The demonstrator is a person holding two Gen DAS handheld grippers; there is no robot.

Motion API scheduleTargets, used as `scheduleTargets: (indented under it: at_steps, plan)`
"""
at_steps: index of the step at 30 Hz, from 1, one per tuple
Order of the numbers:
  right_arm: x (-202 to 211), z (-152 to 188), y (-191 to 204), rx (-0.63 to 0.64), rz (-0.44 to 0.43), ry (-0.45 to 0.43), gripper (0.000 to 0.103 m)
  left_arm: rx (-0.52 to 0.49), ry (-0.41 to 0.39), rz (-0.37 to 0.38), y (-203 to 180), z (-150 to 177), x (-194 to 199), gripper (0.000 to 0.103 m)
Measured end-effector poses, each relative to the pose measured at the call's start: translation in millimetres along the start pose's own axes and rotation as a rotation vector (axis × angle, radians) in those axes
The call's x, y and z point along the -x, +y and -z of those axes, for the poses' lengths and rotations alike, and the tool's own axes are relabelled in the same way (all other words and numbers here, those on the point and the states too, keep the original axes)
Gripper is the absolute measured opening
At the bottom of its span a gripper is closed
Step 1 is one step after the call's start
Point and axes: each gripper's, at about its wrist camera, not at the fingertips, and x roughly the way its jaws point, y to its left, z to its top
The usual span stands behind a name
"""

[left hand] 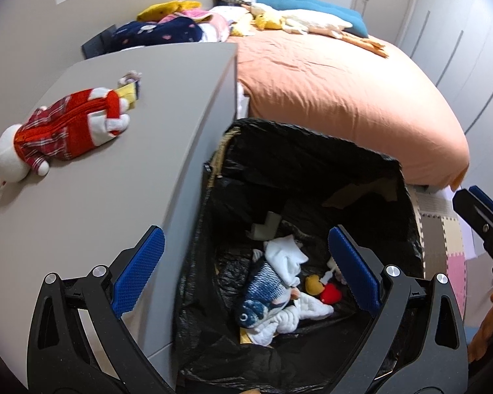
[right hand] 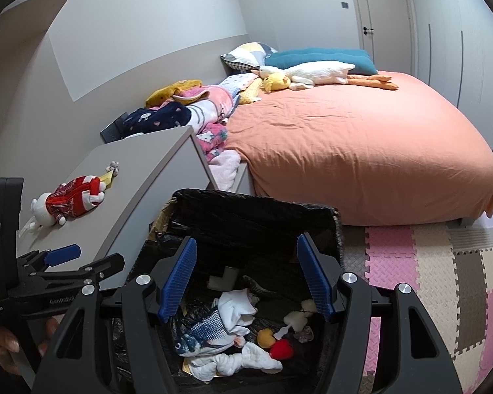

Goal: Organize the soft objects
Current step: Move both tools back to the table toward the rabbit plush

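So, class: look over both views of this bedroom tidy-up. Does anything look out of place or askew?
Yes. One rabbit doll in a red outfit lies on its side on the grey desk, apart from the other soft toys already in the black-lined bin. A heap of blankets is bunched untidily at the bed's edge.

Black-lined bin [right hand: 256,210] beside grey cabinet: blue fish plush [right hand: 207,331], white cloths, yellow and red small plush lie at its bottom. Red-plaid white rabbit doll [left hand: 59,131] lies flat on cabinet top.
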Motion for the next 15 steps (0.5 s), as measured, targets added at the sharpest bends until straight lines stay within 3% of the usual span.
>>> scheduleTargets:
  at_steps: [15]
  plan:
    - [-37.0,-17.3,45.5,0.058,-0.073,0.027,0.065,0.16,-0.012,-0.079,66.3,-21.9,-4.3,0.097]
